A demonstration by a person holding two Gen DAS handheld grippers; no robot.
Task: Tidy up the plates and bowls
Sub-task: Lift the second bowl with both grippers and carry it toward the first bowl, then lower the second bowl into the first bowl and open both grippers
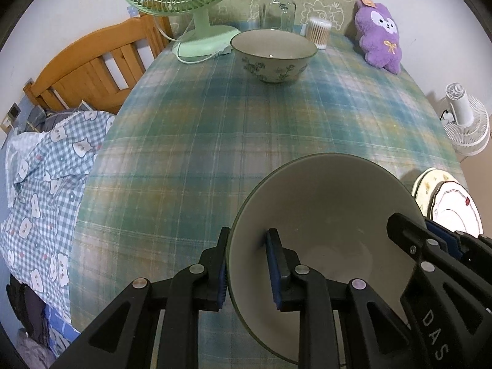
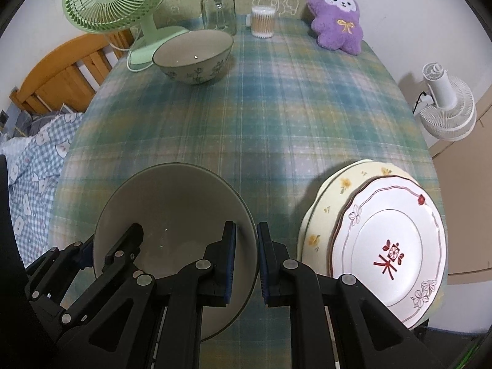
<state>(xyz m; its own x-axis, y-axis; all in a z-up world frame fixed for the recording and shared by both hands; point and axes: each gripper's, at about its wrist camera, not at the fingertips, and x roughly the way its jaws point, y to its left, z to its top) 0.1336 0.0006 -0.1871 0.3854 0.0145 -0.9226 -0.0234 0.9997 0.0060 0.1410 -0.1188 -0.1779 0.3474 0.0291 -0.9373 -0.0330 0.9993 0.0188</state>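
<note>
Left wrist view. Left gripper (image 1: 249,269) straddling near-left rim of grey-green bowl (image 1: 332,203), one blue pad (image 1: 222,279) outside the wall, one inside; pads set to either side of the rim, true contact hard to confirm, so clamped or loose cannot be told. Bowl low over plaid tablecloth (image 1: 246,129), near front edge, tilted toward the lens. Right gripper (image 1: 430,243) at the bowl's right rim, one finger inside. Second bowl with floral print (image 1: 273,57) far back, upright on the cloth, just beside base of green desk fan (image 1: 184,3). Behind it: glass jar (image 1: 278,9), cotton swab tub (image 1: 319,32), purple plush (image 1: 379,37). Two stacked plates (image 1: 446,203) at right edge, partly hidden.

Right wrist view. Right gripper (image 2: 246,264) with fingers either side of the grey-green bowl (image 2: 172,203) rim, narrow gap between pads, rim edge within it; grip likewise uncertain. Left gripper (image 2: 107,246) on opposite rim. Red-patterned white plate (image 2: 390,246) lying on yellow floral plate (image 2: 332,196), just right of the bowl, apart from it. Floral bowl (image 2: 193,57) far back left. White fan (image 2: 446,104) off the table, right.
</note>
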